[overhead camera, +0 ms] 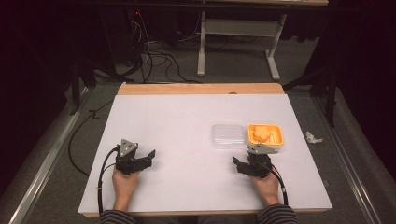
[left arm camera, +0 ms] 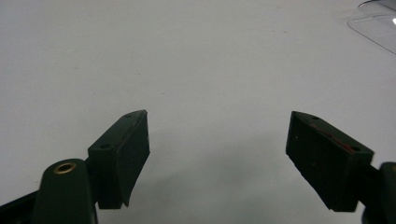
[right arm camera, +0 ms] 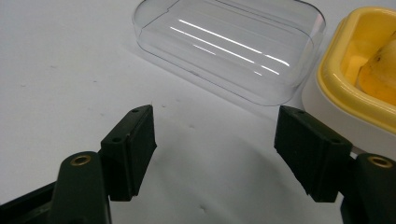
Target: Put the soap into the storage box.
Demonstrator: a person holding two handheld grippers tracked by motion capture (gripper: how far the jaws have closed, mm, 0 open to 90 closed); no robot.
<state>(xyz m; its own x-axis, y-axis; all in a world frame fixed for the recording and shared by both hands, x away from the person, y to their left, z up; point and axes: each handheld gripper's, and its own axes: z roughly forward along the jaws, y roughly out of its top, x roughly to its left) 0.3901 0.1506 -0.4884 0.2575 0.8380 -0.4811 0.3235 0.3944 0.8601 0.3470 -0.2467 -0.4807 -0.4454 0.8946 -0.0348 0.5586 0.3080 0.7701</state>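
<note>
The clear plastic lid [overhead camera: 228, 136] sits on the white table [overhead camera: 177, 140], right of centre, touching the yellow container [overhead camera: 265, 134] with an orange food piece [overhead camera: 262, 134] inside. Right gripper [overhead camera: 243, 166] rests just near of both, jaws wide open, holding nothing. Left gripper [overhead camera: 145, 158] is way off left, also gaping and empty.

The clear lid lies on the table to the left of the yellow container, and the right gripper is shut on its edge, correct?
Not quite. The clear lid does lie left of the yellow container, but the right gripper is not shut on it: the right gripper view shows its jaws wide apart over bare table, short of the lid.
</note>
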